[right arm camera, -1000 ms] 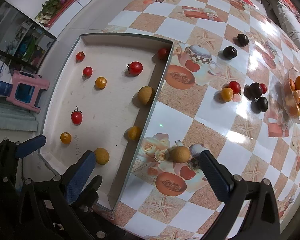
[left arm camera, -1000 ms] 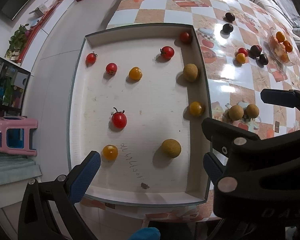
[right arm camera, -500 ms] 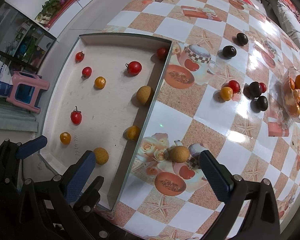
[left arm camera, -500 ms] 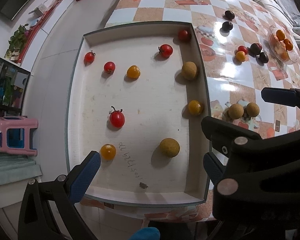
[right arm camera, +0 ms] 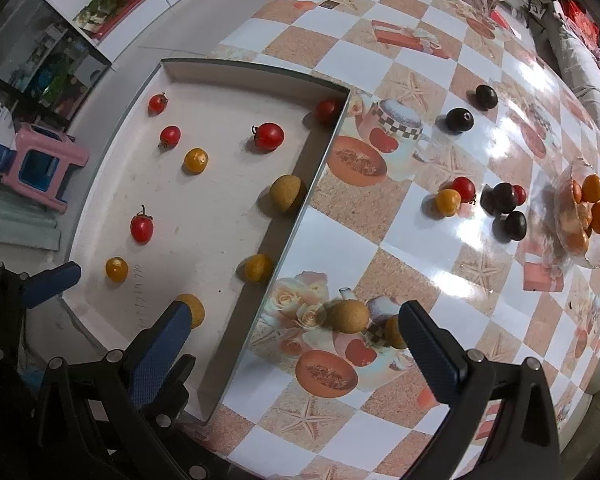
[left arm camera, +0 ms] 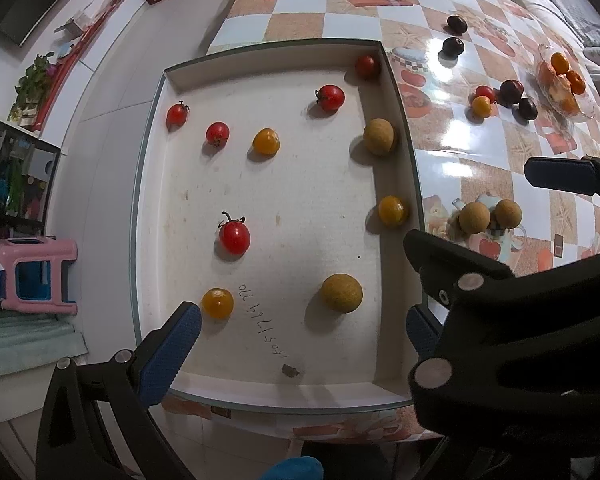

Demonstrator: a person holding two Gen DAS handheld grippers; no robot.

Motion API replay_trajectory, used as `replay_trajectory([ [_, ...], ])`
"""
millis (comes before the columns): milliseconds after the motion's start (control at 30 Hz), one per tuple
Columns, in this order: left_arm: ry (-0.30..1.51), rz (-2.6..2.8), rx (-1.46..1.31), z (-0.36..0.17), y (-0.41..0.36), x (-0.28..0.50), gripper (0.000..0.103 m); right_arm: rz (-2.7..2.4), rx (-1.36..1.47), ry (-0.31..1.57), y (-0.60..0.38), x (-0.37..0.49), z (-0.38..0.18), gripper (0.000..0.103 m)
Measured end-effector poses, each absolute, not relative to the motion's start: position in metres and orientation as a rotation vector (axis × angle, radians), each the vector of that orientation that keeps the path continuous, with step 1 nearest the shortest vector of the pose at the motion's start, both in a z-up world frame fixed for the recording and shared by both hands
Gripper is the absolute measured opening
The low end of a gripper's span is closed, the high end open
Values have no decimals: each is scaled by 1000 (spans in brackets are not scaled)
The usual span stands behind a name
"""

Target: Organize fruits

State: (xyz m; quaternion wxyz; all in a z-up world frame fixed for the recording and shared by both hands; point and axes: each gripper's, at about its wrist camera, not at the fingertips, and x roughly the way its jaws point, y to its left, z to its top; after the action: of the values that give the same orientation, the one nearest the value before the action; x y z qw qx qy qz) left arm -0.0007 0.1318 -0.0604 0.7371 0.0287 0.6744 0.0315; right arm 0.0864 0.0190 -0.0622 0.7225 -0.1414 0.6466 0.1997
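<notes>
A shallow white tray (left arm camera: 300, 200) (right arm camera: 220, 208) holds several red tomatoes, such as one with a stem (left arm camera: 235, 237), yellow tomatoes (left arm camera: 217, 303) and brown longans (left arm camera: 341, 293). Two more longans (left arm camera: 475, 218) (right arm camera: 348, 316) lie on the checkered tablecloth just right of the tray wall. My left gripper (left arm camera: 296, 340) is open over the tray's near end, nothing between its fingers. My right gripper (right arm camera: 294, 348) is open too, straddling the tray's right wall, with one longan half hidden behind its right finger (right arm camera: 428, 344).
Further right on the table lie dark plums (right arm camera: 460, 120), a red and yellow tomato pair (right arm camera: 454, 196) and a glass dish of oranges (right arm camera: 584, 216). The table edge runs close below both grippers. A pink stool (left arm camera: 36, 276) stands on the floor at left.
Both grippers have drifted only slightly and stay open. No fruit has moved.
</notes>
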Motion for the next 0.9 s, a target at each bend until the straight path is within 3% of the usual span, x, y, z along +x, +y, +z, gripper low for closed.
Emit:
replay_trajectory([
  [900, 1488, 70, 55, -64, 132, -2, 103, 452, -322, 1424, 22, 87, -61, 103],
])
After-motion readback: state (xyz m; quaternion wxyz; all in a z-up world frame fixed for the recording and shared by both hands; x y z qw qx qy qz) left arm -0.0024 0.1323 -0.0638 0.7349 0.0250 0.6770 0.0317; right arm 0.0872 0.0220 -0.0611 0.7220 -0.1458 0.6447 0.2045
